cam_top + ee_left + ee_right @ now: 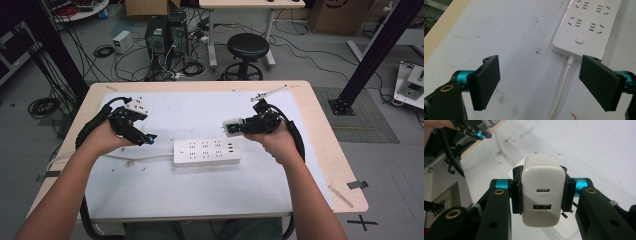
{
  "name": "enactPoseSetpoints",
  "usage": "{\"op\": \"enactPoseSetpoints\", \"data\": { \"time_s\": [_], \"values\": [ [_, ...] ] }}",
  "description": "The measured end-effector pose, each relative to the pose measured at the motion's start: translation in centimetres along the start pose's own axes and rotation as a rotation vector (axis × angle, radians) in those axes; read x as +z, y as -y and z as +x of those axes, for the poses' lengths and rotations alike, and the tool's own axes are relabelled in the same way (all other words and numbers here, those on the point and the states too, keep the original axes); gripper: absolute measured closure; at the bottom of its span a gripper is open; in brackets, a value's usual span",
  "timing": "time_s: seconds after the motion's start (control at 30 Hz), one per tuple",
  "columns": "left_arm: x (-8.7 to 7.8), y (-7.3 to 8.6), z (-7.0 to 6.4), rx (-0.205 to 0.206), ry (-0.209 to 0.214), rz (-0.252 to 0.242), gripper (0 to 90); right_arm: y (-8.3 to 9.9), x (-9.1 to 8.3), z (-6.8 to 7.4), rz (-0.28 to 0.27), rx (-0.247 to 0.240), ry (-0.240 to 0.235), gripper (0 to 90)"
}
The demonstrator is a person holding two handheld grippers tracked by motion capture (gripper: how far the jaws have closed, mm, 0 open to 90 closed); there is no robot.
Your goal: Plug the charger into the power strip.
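A white power strip [207, 151] lies flat in the middle of the table, its white cable [135, 158] running off to the left. My right gripper [233, 128] hovers just above the strip's right end, shut on a white USB charger [543, 192] whose two ports face the camera. The strip [517, 168] peeks out behind the charger. My left gripper [149, 138] is open beside the strip's left end. In the left gripper view its jaws stand wide apart above the cable [562, 87], with the strip's switch end [586, 27] just ahead.
The table's white mat [190, 195] is stained. A thin strip of wood [272, 92] lies near the far edge by the right hand. Beyond the table stand a black stool [247, 50], computer cases and loose cables on the floor.
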State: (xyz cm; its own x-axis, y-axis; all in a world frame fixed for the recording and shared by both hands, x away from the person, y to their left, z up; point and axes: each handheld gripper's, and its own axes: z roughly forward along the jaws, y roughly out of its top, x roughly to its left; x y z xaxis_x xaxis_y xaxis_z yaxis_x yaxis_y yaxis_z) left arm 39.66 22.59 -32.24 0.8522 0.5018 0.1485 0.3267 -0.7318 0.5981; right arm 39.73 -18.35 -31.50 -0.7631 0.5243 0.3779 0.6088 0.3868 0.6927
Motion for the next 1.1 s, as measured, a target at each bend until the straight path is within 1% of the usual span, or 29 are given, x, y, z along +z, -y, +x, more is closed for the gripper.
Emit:
{"op": "enactPoseSetpoints", "data": {
  "time_s": [0.07, 0.1, 0.13, 0.2, 0.23, 0.27, 0.3, 0.33, 0.37, 0.4, 0.47, 0.53, 0.57, 0.63, 0.67, 0.7, 0.73, 0.77, 0.8, 0.87, 0.9, 0.93, 0.97, 1.0, 1.07, 1.1],
  "values": [
    [0.0, 0.0, 0.0, 0.000, 0.000, 0.000, 17.1, -0.3, 0.1, -0.1, 0.011, -0.003, 0.009, 63.2],
    [-0.5, 0.3, 0.2, -0.008, -0.006, 0.012, 17.1, -0.8, 0.2, -0.3, 0.024, -0.013, 0.015, 63.2],
    [-0.6, 0.4, 0.2, -0.010, -0.006, 0.014, 17.1, -1.1, 0.3, -0.4, 0.030, -0.015, 0.026, 63.2],
    [-0.9, 0.6, 0.2, -0.008, -0.011, 0.023, 17.1, -1.7, 0.6, -0.7, 0.053, -0.027, 0.024, 63.2],
    [-1.1, 0.6, 0.2, -0.004, -0.014, 0.028, 17.1, -2.0, 0.7, -0.8, 0.069, -0.036, 0.037, 63.1],
    [-1.1, 0.7, 0.2, -0.007, -0.007, 0.029, 17.1, -2.3, 0.8, -0.8, 0.084, -0.052, 0.044, 63.2],
    [-1.1, 0.7, 0.2, -0.007, -0.007, 0.029, 17.1, -2.3, 0.8, -0.8, 0.084, -0.052, 0.044, 63.2],
    [-1.2, 0.9, 0.2, -0.006, -0.019, 0.036, 17.1, -2.8, 1.0, -0.9, 0.107, -0.074, 0.054, 63.2],
    [-1.2, 0.9, 0.2, -0.006, -0.019, 0.036, 17.1, -2.8, 1.0, -0.9, 0.107, -0.074, 0.054, 63.2],
    [-1.3, 1.2, 0.2, -0.003, -0.021, 0.042, 17.1, -3.2, 1.2, -0.9, 0.138, -0.100, 0.057, 63.2],
    [-1.3, 1.6, 0.2, -0.002, -0.030, 0.045, 17.1, -3.7, 1.6, -0.9, 0.168, -0.126, 0.061, 63.2],
    [-1.3, 1.8, 0.2, -0.006, -0.024, 0.043, 17.1, -4.1, 1.9, -0.8, 0.198, -0.155, 0.062, 63.2],
    [-1.3, 1.8, 0.2, -0.006, -0.024, 0.043, 17.1, -4.1, 1.9, -0.8, 0.198, -0.155, 0.062, 63.2],
    [-1.4, 2.1, 0.4, -0.006, -0.022, 0.048, 17.1, -4.6, 2.2, -0.6, 0.243, -0.170, 0.073, 63.2],
    [-1.4, 2.2, 0.4, -0.009, -0.023, 0.049, 17.1, -5.0, 2.6, -0.5, 0.277, -0.201, 0.077, 63.2],
    [-1.5, 2.3, 0.5, -0.010, -0.028, 0.045, 17.1, -5.1, 2.8, -0.5, 0.290, -0.214, 0.079, 63.2],
    [-1.5, 2.3, 0.5, -0.010, -0.028, 0.045, 17.1, -5.1, 2.8, -0.5, 0.290, -0.214, 0.079, 63.2],
    [-1.5, 2.3, 0.5, -0.010, -0.028, 0.045, 17.1, -5.2, 3.1, -0.4, 0.310, -0.223, 0.079, 63.2],
    [-1.5, 2.5, 0.5, -0.016, -0.028, 0.038, 17.1, -5.4, 3.6, -0.4, 0.346, -0.263, 0.082, 63.2],
    [-1.4, 2.5, 0.5, -0.009, -0.026, 0.036, 17.1, -5.6, 4.1, -0.3, 0.375, -0.296, 0.075, 63.2],
    [-1.4, 2.5, 0.5, -0.009, -0.026, 0.036, 17.1, -5.6, 4.1, -0.3, 0.375, -0.296, 0.075, 63.2],
    [-1.3, 2.6, 0.4, -0.008, -0.023, 0.036, 17.1, -5.6, 4.4, -0.3, 0.389, -0.312, 0.070, 63.2],
    [-1.3, 2.6, 0.4, -0.008, -0.023, 0.036, 17.1, -5.6, 4.4, -0.3, 0.389, -0.312, 0.070, 63.2],
    [-0.9, 2.6, 0.3, -0.008, -0.018, 0.036, 17.1, -5.7, 5.5, -0.3, 0.438, -0.379, 0.061, 63.2],
    [-0.7, 2.7, 0.2, -0.005, -0.014, 0.039, 17.1, -5.7, 6.3, -0.3, 0.473, -0.411, 0.048, 63.2],
    [-0.6, 2.7, 0.2, 0.000, -0.012, 0.043, 17.1, -5.6, 6.7, -0.3, 0.493, -0.426, 0.054, 63.2]
  ]
}}
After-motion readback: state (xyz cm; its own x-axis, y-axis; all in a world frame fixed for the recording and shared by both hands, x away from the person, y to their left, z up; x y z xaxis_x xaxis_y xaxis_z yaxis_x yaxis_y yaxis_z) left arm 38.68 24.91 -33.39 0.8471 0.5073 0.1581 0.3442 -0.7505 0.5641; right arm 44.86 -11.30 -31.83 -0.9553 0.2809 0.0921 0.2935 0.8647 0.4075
